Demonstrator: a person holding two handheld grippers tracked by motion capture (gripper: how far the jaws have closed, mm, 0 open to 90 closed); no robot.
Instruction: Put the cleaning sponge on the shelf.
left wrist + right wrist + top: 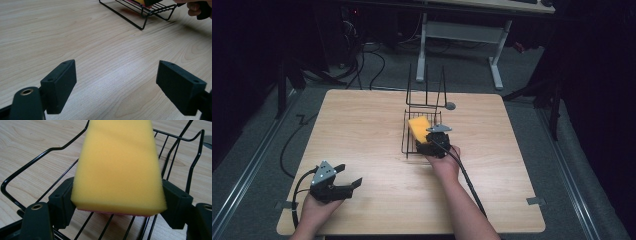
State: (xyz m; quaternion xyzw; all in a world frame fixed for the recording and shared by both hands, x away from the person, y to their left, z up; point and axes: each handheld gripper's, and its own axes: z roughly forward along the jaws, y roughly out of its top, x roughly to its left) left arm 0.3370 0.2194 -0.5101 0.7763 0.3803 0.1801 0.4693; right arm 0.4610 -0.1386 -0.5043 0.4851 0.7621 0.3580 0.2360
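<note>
While right gripper (pixel 117 195) clamps sponge (pixel 117 167) by its sides over rack (pixel 37 158), left gripper (pixel 116 85) idles wide open (nothing between jaws) on table (pixel 372 120). Risk: soft foam squeezes, slips, snags wire; early release drops it askew across rim.

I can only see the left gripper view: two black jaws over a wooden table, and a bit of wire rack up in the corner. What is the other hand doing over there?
Observer: The right gripper holds a yellow sponge between its jaws, over the black wire rack.
Operator: Is it a real grip or just near it?
Observer: In the right gripper view both pads touch the sponge's sides, so it looks gripped.
Operator: Is the sponge all yellow?
Observer: No, a thin pink layer runs along its underside.
Operator: And my gripper?
Observer: The left gripper sits open near the table's front left corner, holding nothing.
</note>
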